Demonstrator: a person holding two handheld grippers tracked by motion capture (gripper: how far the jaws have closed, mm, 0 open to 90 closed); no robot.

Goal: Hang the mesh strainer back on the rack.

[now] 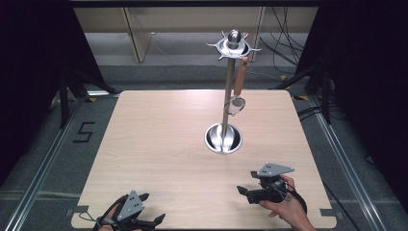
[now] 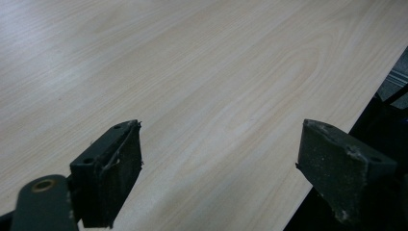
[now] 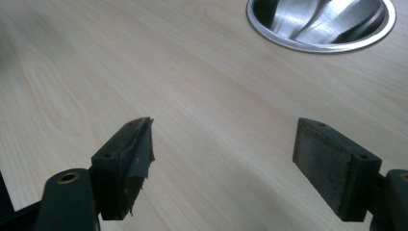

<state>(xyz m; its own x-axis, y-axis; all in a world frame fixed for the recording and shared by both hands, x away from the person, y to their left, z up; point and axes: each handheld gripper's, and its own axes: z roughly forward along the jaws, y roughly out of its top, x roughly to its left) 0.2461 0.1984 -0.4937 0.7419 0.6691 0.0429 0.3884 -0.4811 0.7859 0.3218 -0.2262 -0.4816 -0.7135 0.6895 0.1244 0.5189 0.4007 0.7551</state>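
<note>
Looking down, a strainer (image 1: 237, 94) hangs on the rack (image 1: 225, 96) at upper centre, so hanging seems done. Left hand-held gripper (image 2: 219, 168): jaws apart over bare desk (image 2: 192, 72). Right hand-held gripper (image 3: 223, 166): likewise empty, rack base upper right.

The stand's steel base (image 3: 321, 24) (its rim) is cut by the top edge.

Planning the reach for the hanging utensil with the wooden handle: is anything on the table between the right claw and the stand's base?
Nothing visible. Bare table lies between the open right claw and the stand's base; the utensil hangs on the stand's right side.
</note>
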